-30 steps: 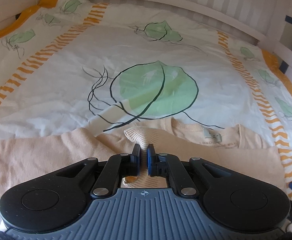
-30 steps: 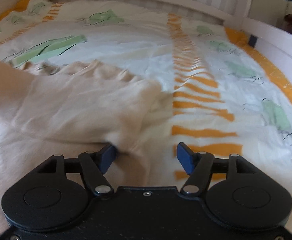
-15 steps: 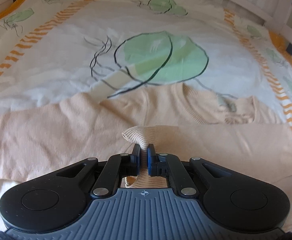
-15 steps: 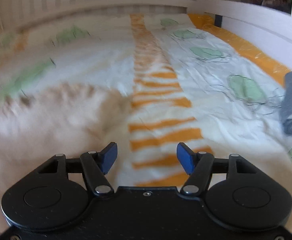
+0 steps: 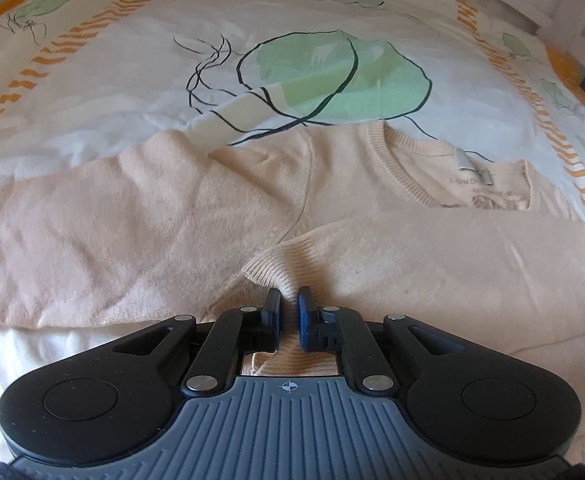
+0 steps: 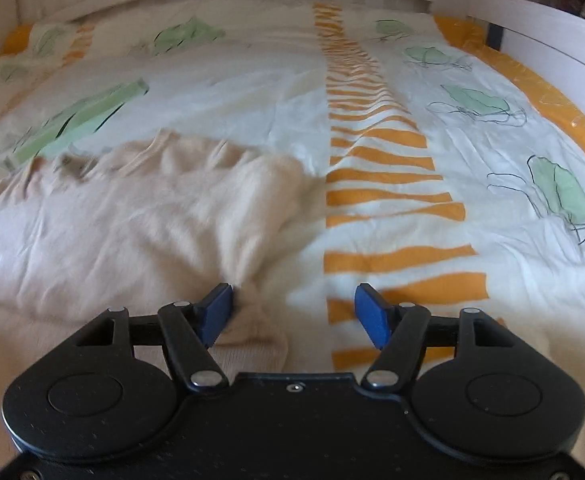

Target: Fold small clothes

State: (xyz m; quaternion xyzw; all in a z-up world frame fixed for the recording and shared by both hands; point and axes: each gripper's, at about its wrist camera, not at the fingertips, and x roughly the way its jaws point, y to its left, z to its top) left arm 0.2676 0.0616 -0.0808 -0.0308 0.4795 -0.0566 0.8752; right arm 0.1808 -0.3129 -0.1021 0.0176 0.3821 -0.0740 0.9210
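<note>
a peach sweater point(image 5: 172, 216) lies spread flat on a bedspread point(image 5: 132, 92) printed with green leaves and orange stripes, its neckline and label toward the far side. one sleeve point(image 5: 432, 248) is folded across the body from the right, its ribbed cuff point(image 5: 280, 268) ending near the middle. the left gripper point(image 5: 288, 304) sits at the near edge of the sweater with the cuff bunched between its blue pads point(image 5: 273, 306); the jaws are only a narrow gap apart and are just starting to ease open, the pads still pinching the knit. in the right wrist view the right gripper point(image 6: 292, 312) is spread wide over the right edge of the sweater point(image 6: 140, 224), gripping nothing: its left pad point(image 6: 216, 312) touches a rumpled fold of the fabric, while the right pad hangs over the striped bedspread point(image 6: 392, 200) apart from the cloth. a white bed frame point(image 6: 532, 36) runs along the far and right sides
</note>
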